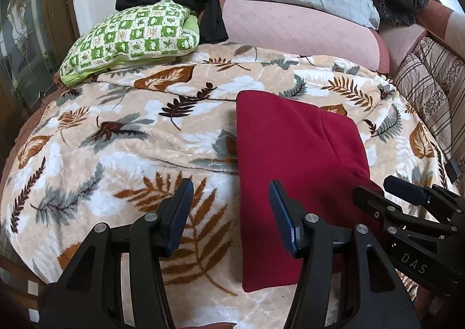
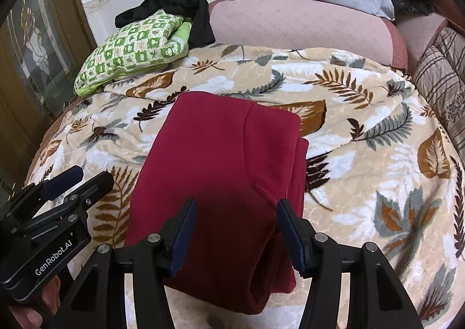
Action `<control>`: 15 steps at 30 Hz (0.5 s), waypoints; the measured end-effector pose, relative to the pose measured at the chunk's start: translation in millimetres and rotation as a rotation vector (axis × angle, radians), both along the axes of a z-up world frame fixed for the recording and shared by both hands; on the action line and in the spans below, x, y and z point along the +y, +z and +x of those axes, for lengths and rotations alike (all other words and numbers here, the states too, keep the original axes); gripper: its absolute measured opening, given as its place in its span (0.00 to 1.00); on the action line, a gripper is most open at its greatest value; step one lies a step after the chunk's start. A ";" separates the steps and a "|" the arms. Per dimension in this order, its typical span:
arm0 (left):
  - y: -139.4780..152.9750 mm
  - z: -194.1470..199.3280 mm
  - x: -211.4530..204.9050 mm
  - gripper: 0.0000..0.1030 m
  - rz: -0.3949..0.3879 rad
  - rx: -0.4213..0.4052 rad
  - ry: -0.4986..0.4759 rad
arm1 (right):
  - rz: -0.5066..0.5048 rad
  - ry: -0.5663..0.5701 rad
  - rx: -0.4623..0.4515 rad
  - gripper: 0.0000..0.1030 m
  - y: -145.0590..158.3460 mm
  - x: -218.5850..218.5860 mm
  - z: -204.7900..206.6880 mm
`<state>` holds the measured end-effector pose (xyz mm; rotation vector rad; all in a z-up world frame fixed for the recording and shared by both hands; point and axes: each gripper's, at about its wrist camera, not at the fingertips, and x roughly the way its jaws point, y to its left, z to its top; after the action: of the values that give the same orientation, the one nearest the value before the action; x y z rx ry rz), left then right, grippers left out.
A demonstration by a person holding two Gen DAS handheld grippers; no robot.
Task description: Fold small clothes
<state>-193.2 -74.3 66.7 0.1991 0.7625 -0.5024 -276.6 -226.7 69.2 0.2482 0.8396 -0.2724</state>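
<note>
A folded garment (image 2: 221, 172) lies on a blanket (image 2: 363, 154), directly ahead of and under the right gripper (image 2: 237, 230). The left gripper (image 1: 231, 212) sits just left of it, over its left edge. Far ahead left, a pillow (image 2: 130, 55) with clothing (image 2: 174, 9) on it; cushions (image 2: 290, 23) behind.

Dark red fleece garment (image 2: 221, 160), folded into a tall rectangular stack, lying flat on a leaf-print blanket (image 2: 363, 154). Curved seam across the top layer; stacked layer edges exposed along the right side.
</note>
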 end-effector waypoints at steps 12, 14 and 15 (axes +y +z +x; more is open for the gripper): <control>-2.0 1.1 -1.8 0.52 0.008 0.004 -0.001 | -0.002 0.006 0.016 0.54 -4.4 -0.1 5.3; -2.0 0.8 -2.0 0.52 0.009 0.001 -0.001 | -0.003 0.005 0.017 0.54 -4.4 0.2 5.4; -1.7 0.7 -2.1 0.52 0.008 0.001 -0.001 | -0.003 0.004 0.017 0.55 -4.1 0.6 5.2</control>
<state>-192.4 -76.4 65.0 0.2065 0.7656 -0.5011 -271.4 -226.1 65.2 0.2417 0.8567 -0.2726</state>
